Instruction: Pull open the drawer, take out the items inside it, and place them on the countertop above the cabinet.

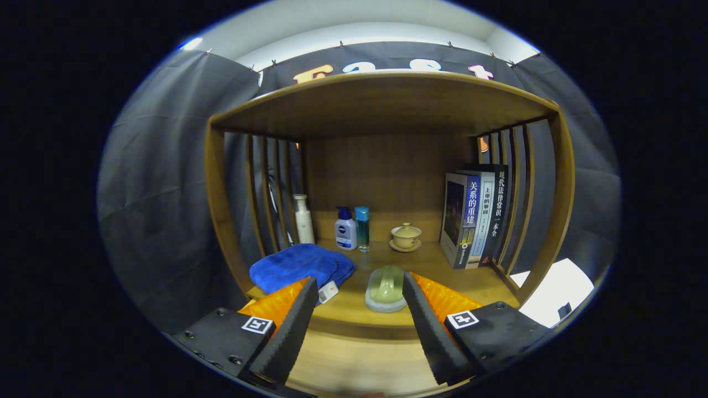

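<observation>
Wooden cabinet shelf point(475, 282) filled mid-frame; a pale green soap dish point(385, 288) lay just ahead of the gripper point(359, 287), whose fingers stood wide and empty at lower centre. No drawer showed; I judged tilting down to find its front best.

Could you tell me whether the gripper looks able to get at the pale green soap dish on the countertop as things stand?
Probably yes: the gripper is open, and the soap dish lies just ahead, between its fingertips, with nothing in between. The blue towel sits off to one side.
</observation>
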